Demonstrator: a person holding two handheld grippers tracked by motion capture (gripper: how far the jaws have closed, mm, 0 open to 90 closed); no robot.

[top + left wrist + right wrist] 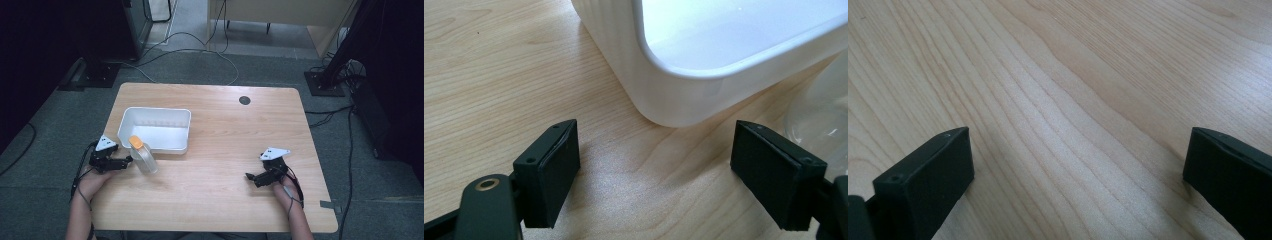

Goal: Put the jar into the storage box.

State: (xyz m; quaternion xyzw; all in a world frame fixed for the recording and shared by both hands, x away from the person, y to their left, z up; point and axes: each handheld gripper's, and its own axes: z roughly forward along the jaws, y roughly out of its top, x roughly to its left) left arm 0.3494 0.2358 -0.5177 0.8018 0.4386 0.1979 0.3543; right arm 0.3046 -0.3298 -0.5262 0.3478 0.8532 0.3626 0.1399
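A clear plastic bottle (144,156) with an orange cap stands on the wooden table (225,145), just in front of a white rectangular tub (156,129). My left gripper (126,161) rests low at the table's left, open, its jaws pointing toward the bottle and close to it. In the left gripper view the tub's corner (684,95) lies ahead between the wide-apart jaws, and the bottle's clear side (824,115) shows at the right edge. My right gripper (250,177) sits at the table's right, open, over bare wood (1073,115) with nothing between its jaws.
A dark round grommet (244,100) sits near the table's far edge. Cables (200,45) run over the grey floor behind the table, with dark stands at the back left and right.
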